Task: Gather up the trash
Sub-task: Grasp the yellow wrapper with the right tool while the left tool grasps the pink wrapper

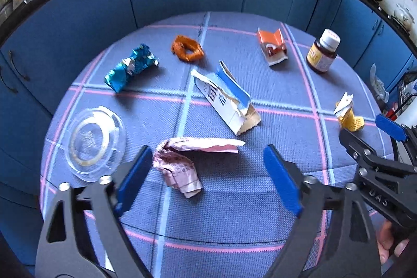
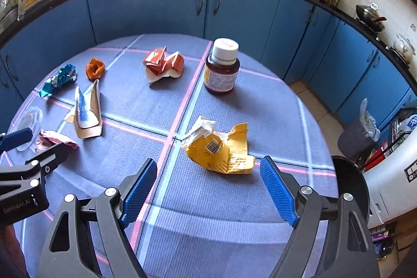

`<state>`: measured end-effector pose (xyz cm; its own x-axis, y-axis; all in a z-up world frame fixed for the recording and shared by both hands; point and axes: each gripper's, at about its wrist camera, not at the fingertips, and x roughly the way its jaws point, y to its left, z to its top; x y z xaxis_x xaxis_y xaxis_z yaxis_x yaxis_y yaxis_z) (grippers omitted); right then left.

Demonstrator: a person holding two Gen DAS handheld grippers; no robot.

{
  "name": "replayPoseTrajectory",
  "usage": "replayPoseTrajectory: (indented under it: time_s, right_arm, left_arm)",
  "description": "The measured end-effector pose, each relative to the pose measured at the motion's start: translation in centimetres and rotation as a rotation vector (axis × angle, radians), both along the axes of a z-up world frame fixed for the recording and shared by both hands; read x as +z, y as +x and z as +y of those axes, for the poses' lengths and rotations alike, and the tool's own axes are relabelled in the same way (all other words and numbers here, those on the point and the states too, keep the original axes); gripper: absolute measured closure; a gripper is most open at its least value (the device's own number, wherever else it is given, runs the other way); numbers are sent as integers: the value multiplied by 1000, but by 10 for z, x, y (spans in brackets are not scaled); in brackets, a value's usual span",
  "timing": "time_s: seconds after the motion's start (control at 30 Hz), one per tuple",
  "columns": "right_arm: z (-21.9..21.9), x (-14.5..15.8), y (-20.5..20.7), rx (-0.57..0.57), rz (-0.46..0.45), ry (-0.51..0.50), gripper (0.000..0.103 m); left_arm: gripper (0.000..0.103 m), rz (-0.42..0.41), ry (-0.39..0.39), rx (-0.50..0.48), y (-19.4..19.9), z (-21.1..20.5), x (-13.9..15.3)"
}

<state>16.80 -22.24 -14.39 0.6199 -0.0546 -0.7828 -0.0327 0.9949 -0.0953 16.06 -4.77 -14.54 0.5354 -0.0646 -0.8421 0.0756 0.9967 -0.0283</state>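
Trash litters the round table [image 2: 234,226]: pink wrapper [image 1: 179,163] before the left gripper [image 1: 208,171], yellow carton [image 2: 219,150] before the right gripper [image 2: 208,186]. Both jaws gape, empty. Lower squarely, pinch the crumpled bulk (bin possibly off right).

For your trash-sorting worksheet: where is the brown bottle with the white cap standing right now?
The brown bottle with the white cap stands upright at the table's far right, right of the crumpled orange-and-white wrapper, beyond the torn yellow carton.
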Motion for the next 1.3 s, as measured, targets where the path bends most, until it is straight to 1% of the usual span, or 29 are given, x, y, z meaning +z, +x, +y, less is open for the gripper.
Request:
replayPoseTrajectory:
  time_s: [0.03, 0.1, 0.17, 0.2, 0.23, 0.3, 0.33, 0.43, 0.47, 0.5, 0.53, 0.57, 0.6, 0.67, 0.73, 0.9, 0.97, 1.03, 1.1, 1.17, 1.23, 1.3]
  right_arm:
    - [0, -2, 3, 0, 5, 1, 24]
    - [-1, -7, 9, 2, 13, 6, 24]
    - [-2, -11, 15, 7, 23, 11, 24]
    - [-2, -13, 17, 9, 28, 12, 24]
    - [-3, -15, 20, 11, 35, 15, 24]
    - [-3, -18, 25, 7, 35, 11, 24]
    - [-3, -19, 26, 6, 31, 6, 24]
    - [-4, -21, 28, 0, 16, -2, 24]
    - [-4, -21, 28, 0, 13, -2, 31]
    - [-4, -21, 27, -2, 4, -10, 53]
    - [-4, -21, 25, 5, 2, -11, 62]
    - [-4, -20, 25, 20, 8, 10, 74]
    - [-6, -20, 23, 30, 18, 35, 80]
    - [-6, -18, 20, 30, 11, 34, 81]
    - [-7, -14, 14, 28, -5, 38, 81]
    - [-9, -1, 3, 37, -35, 50, 81]
    - [-7, 3, 0, 42, -41, 51, 81]
    - [-8, 4, -3, 41, -39, 55, 81]
    - [-9, 4, -4, 39, -39, 55, 81]
    - [-10, 4, -3, 41, -40, 51, 81]
    - [-10, 4, -2, 38, -42, 48, 81]
    - [-11, 4, -1, 35, -44, 52, 81]
  left_arm:
    - [30, 5, 1, 0, 1, -1, -1]
    - [37, -15, 28, -2, -1, -4, -2]
    - [53, -26, 46, 0, -2, -6, -2]
    - [57, -29, 49, 3, -2, -7, -1]
    - [66, -32, 54, 8, -2, -7, -1]
    - [71, -33, 48, 12, -1, -6, 0]
    - [77, -33, 42, 17, 2, -5, 0]
    - [85, -31, 24, 45, 10, 1, 2]
    - [88, -31, 19, 51, 11, 2, 3]
    - [90, -32, 14, 60, 14, 4, 3]
    - [92, -33, 8, 64, 15, 6, 4]
    - [95, -37, 1, 69, 15, 8, 5]
    - [96, -43, -4, 75, 16, 9, 7]
    - [103, -57, -13, 77, 14, 10, 11]
    - [103, -73, -28, 71, 11, 11, 17]
    - [103, -115, -31, 47, 0, 10, 31]
    - [102, -101, -24, 25, 0, 9, 27]
    - [99, -113, -50, -12, -3, 12, 25]
    - [99, -144, -6, -2, -6, 13, 25]
    - [96, -168, 0, -19, -5, 14, 26]
    - [96, -153, 36, -21, -1, 13, 23]
    - [96, -104, 33, -47, 7, 12, 16]
